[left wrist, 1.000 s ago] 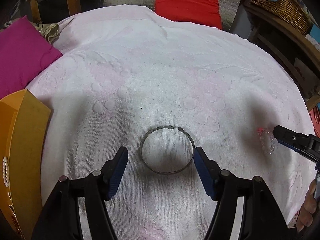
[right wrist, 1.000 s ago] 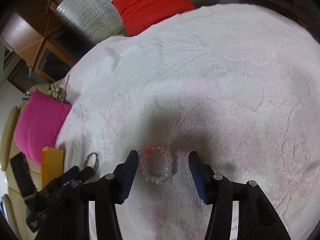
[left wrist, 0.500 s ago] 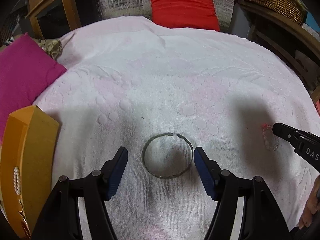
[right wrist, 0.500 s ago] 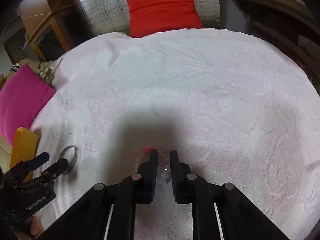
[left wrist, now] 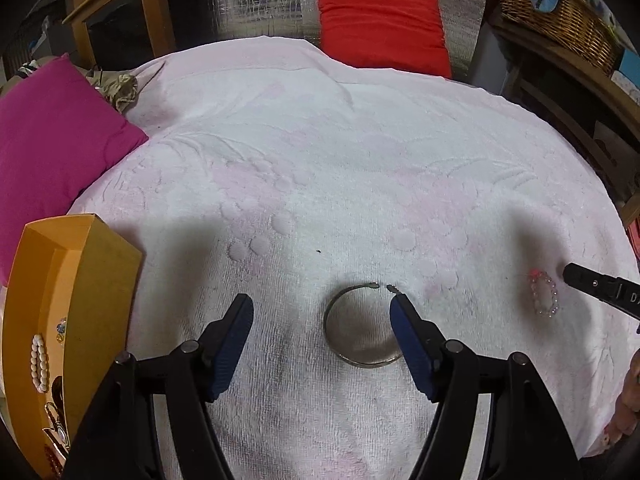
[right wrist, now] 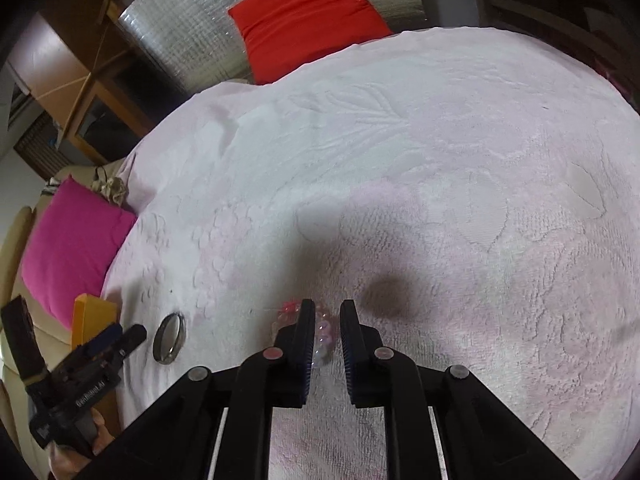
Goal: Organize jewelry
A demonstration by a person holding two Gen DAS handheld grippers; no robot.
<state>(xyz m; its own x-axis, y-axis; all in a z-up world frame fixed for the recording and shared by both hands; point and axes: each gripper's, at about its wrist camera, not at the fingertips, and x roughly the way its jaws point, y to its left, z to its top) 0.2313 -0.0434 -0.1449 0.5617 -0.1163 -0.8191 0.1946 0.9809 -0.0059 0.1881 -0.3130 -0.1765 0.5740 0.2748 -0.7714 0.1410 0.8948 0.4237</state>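
A thin metal bangle [left wrist: 362,326] lies flat on the white towel [left wrist: 320,160], just inside my right fingertip [left wrist: 402,316]. My left gripper [left wrist: 320,316] is open and empty above it. The bangle also shows in the right wrist view [right wrist: 169,337]. A clear and pink bead bracelet [left wrist: 543,295] lies on the towel further right. My right gripper [right wrist: 327,320] has its jaws nearly closed around one side of the bracelet [right wrist: 323,334]; its tip shows in the left wrist view [left wrist: 576,274]. An orange jewelry box [left wrist: 60,320] at the left holds a pearl bracelet [left wrist: 39,362] and other pieces.
A magenta cushion [left wrist: 52,136] lies at the left edge of the towel. A red cushion [left wrist: 380,20] leans at the back. A wicker basket [left wrist: 556,12] sits on a wooden shelf at the right. A wooden side table [left wrist: 116,20] stands back left.
My right gripper closed from wide open to nearly shut around the bead bracelet. My left gripper stayed open and shifted left, so the bangle now sits by its right finger.
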